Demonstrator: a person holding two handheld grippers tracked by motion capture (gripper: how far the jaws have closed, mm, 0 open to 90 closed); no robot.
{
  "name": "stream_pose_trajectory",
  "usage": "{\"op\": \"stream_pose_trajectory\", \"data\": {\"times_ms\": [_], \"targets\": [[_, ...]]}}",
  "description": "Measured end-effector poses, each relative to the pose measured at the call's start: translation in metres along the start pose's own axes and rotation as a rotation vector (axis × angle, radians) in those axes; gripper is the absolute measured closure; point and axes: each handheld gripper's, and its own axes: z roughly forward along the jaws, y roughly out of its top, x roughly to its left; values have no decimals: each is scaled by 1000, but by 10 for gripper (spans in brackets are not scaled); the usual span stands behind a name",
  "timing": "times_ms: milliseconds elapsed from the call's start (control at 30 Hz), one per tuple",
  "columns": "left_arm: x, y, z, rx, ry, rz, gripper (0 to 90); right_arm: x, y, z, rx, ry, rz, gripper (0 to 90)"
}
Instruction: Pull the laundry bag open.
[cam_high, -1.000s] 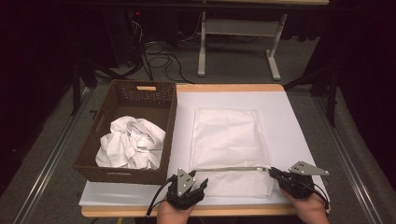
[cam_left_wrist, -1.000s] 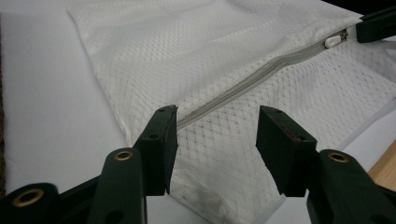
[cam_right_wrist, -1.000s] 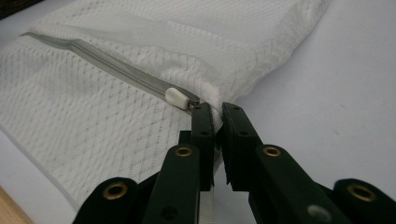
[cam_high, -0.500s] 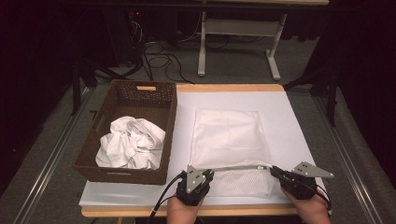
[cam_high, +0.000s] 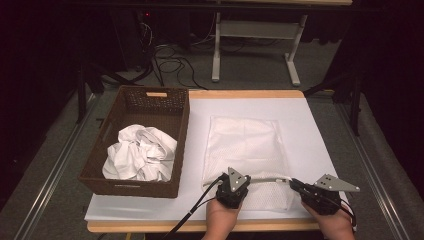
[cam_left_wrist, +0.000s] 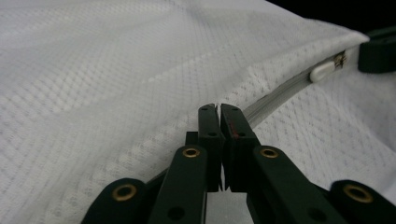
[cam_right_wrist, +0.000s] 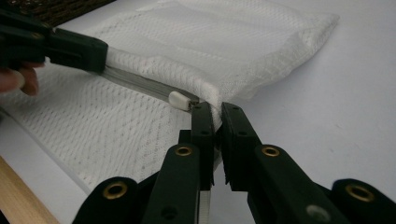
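On one white tabletop (cam_high: 320, 150) we see one brown wicker basket (cam_high: 135, 182) of crumpled white cloth (cam_high: 140, 152) beside one flat white mesh laundry bag (cam_high: 245, 145) with a grey zipper (cam_high: 267, 179). Our two hand-held grippers pinch its near edge: left hand-held gripper (cam_high: 239, 181), having just closed, on the zipper seam, right hand-held gripper (cam_high: 295, 185) on the corner by the white pull (cam_right_wrist: 180, 99).

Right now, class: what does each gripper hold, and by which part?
Both hold the white mesh bag at its zippered near edge. The left gripper has just closed on the zipper band; the right gripper pinches the corner by the zipper pull.
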Motion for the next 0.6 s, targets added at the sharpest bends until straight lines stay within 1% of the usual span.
{"op": "stream_pose_trajectory", "data": {"times_ms": [33,67,100,167,200,233,300,333,433,467,567,600], "targets": [[0,-3,2,4,1,14,849,0,0,-1,-5,3,-1,863],[0,-6,5,5,4,18,830,0,1,-1,-7,7,3,863],[1,-7,6,17,-4,10,822,1,1,-2,-8,9,1,863],[3,-7,4,2,-15,-6,813,2,1,-2,-8,13,2,864],[5,-7,4,2,-24,-18,812,2,1,-2,-17,15,-3,863],[5,-8,4,-4,-25,-25,808,2,2,-3,-15,16,-1,864],[5,-8,4,-7,-21,-27,796,2,2,-3,-16,17,-3,864],[3,-8,3,-6,-17,-9,785,2,2,-3,-18,17,-2,864],[3,-9,4,-8,-6,-7,752,3,2,-3,-19,17,-9,863],[2,-9,3,-10,-2,0,747,4,2,-4,-20,18,-8,863],[-1,-10,1,-32,0,26,737,5,2,-5,-17,21,-5,864],[-1,-10,1,-43,1,28,729,6,2,-5,-21,21,-14,864]]}}
